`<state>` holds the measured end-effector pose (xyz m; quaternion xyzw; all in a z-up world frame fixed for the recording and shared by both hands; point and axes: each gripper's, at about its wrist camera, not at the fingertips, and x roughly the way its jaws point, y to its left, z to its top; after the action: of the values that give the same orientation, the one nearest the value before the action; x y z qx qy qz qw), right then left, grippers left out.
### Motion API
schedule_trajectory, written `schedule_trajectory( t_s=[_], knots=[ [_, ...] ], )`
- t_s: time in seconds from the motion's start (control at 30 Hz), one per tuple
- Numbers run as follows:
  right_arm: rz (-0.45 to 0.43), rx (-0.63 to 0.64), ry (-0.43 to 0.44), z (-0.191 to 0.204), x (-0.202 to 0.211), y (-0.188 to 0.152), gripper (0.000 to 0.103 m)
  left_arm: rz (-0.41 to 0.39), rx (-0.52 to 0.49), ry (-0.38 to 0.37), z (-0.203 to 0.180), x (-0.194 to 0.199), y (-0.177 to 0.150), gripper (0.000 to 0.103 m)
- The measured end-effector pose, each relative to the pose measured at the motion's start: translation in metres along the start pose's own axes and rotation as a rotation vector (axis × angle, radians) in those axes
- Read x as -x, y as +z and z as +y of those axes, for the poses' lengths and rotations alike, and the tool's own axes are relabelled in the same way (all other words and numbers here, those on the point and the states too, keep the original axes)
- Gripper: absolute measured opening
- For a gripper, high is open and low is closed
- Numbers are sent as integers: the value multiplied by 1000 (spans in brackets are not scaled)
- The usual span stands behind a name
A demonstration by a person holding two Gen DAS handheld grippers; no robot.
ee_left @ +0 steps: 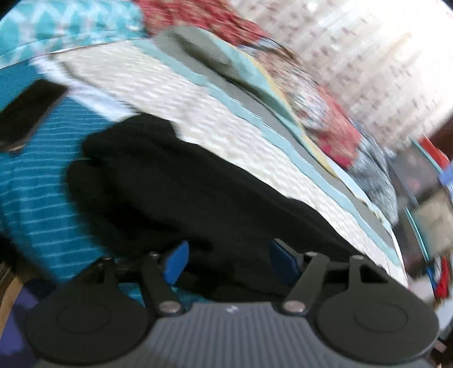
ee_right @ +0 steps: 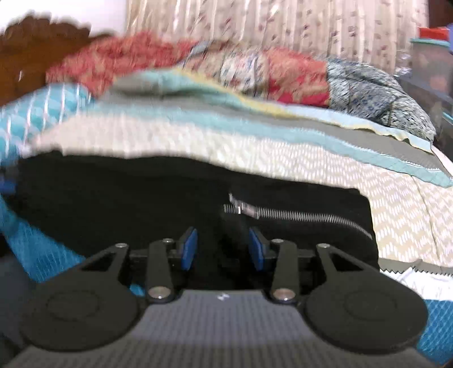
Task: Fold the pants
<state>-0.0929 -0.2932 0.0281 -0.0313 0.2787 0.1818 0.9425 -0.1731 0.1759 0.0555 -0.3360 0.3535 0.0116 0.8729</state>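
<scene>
A bedroom in a home

A bed (ee_right: 283, 147) is seen spread with a cream zigzag-patterned bedcover and a teal striped sheet (ee_left: 42, 184); a carved wooden headboard (ee_right: 36, 45) is seen at its end. Patterned quilts (ee_right: 254, 68) are heaped along the far side, and a floral curtain (ee_right: 283, 25) is hung behind. A dark phone (ee_left: 28, 113) is laid on the sheet.

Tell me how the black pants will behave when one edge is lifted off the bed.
The black pants lie in soft rumpled folds, so they will likely droop and sag rather than hold shape. The metal zipper may add some weight at that end. The textured bedspread probably grips a bit, so dragging could bunch the fabric.
</scene>
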Motion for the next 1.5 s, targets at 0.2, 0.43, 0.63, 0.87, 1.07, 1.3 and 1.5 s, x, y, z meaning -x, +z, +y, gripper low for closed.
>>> schedule_trajectory(
  t_s=[0.2, 0.43, 0.63, 0.87, 1.07, 1.3, 1.5],
  knots=[
    [203, -213, -68, -18, -64, -22, 40, -60, 223, 43, 50, 11, 8, 80],
    [-9, -92, -123, 36, -33, 11, 41, -68, 368, 41, 89, 0, 12, 89],
    [92, -129, 183, 102, -85, 37, 34, -44, 477, 16, 109, -29, 18, 102],
    [255, -145, 463, 205, -164, 54, 14, -102, 429, -19, 103, -29, 36, 56],
    [431, -244, 567, 242, -208, 25, 14, -80, 377, -27, 97, -37, 43, 26],
    [487, -454, 615, 224, -225, 23, 12, -144, 93, -88, 30, -21, 45, 22],
    [493, -499, 634, 220, -218, 26, 12, -83, -159, -127, -33, -34, 33, 22]
  ],
)
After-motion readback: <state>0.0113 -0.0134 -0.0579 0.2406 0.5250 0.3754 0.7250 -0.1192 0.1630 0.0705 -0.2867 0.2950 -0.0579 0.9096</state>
